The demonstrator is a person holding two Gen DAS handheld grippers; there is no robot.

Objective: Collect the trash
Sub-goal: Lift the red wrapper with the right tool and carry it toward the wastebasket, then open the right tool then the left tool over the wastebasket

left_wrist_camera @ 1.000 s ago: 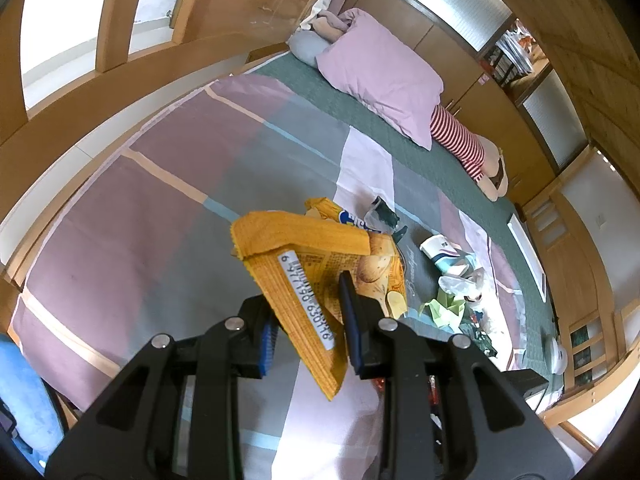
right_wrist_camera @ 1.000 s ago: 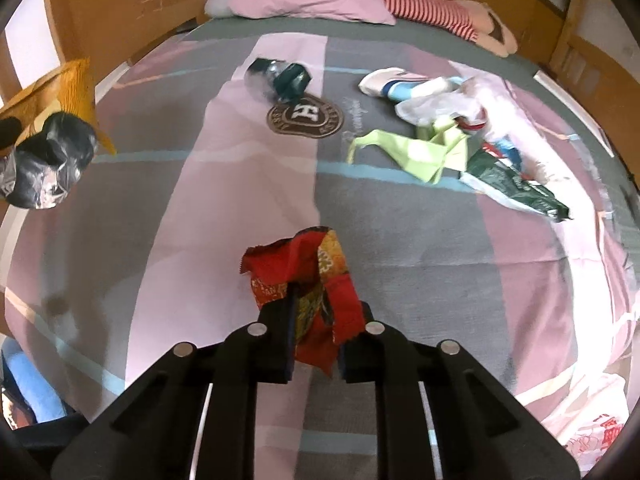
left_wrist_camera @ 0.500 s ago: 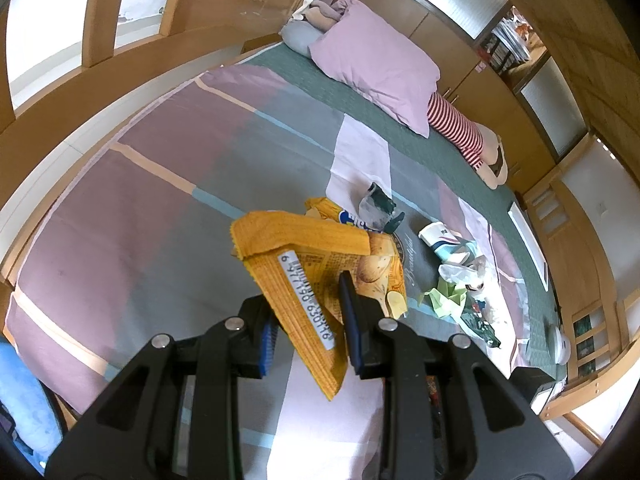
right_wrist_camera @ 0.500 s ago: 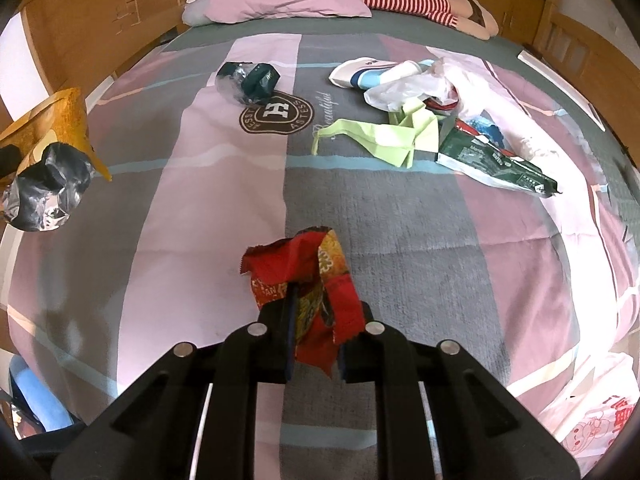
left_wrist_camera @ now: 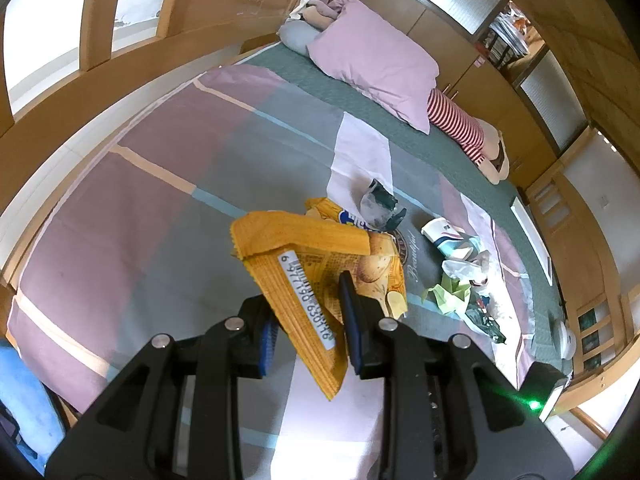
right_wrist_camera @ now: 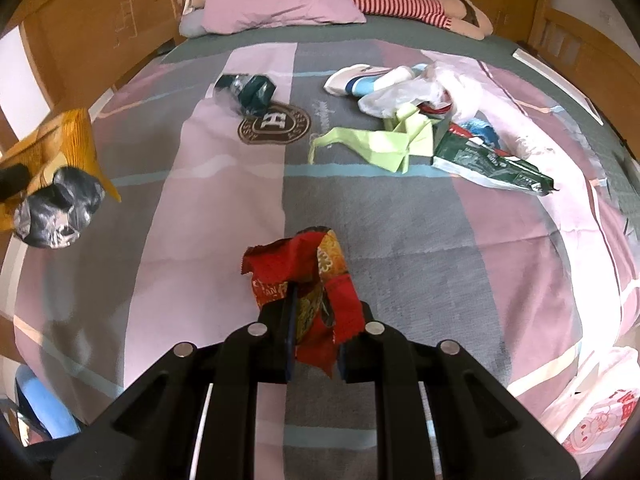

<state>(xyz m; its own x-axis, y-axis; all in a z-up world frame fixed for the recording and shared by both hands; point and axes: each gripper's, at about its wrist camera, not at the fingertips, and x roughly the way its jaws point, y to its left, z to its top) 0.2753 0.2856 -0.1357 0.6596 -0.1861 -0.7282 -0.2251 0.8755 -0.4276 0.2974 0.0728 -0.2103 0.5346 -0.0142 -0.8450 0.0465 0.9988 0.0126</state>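
While both tools hang above the striped pink, grey and green bedspread (right_wrist_camera: 400, 240), each one has a piece of litter pinched between its pads. The left gripper (left_wrist_camera: 308, 320) has its jaws partly apart and clamped on a crumpled orange crisp bag with a potato picture (left_wrist_camera: 320, 264); the bag juts up towards 12 o'clock from the fingers, and a white barcode strip with digits runs along its folded edge, too warped to read surely. In the right wrist view the same bag shows at 9 o'clock, with its silvery foil inside bulging below it. The right gripper (right_wrist_camera: 314, 336) has its jaws almost together, squeezing a crinkled red and gold foil wrapper (right_wrist_camera: 304, 280) that rises towards 12 o'clock; its print is too creased to read.

No bin shows in either view. A white plastic carrier bag with red cartoon print (right_wrist_camera: 592, 412) lies at 4 o'clock in the right wrist view, and what it holds is hidden.

More rubbish lies on the bedspread, well apart from both tools. At 11 o'clock sits a crushed dark green and clear plastic wrapper (right_wrist_camera: 250, 90), just beside a round brown crest bearing a large letter H (right_wrist_camera: 274, 124). At 1 o'clock lie a folded pale green paper sheet (right_wrist_camera: 384, 144), a flattened dark green packet with white edges (right_wrist_camera: 488, 162), a clear crumpled plastic bag (right_wrist_camera: 404, 94) and a white and blue carton (right_wrist_camera: 360, 76). In the left wrist view cursive lettering beside the crest reads roughly "Beautiful".
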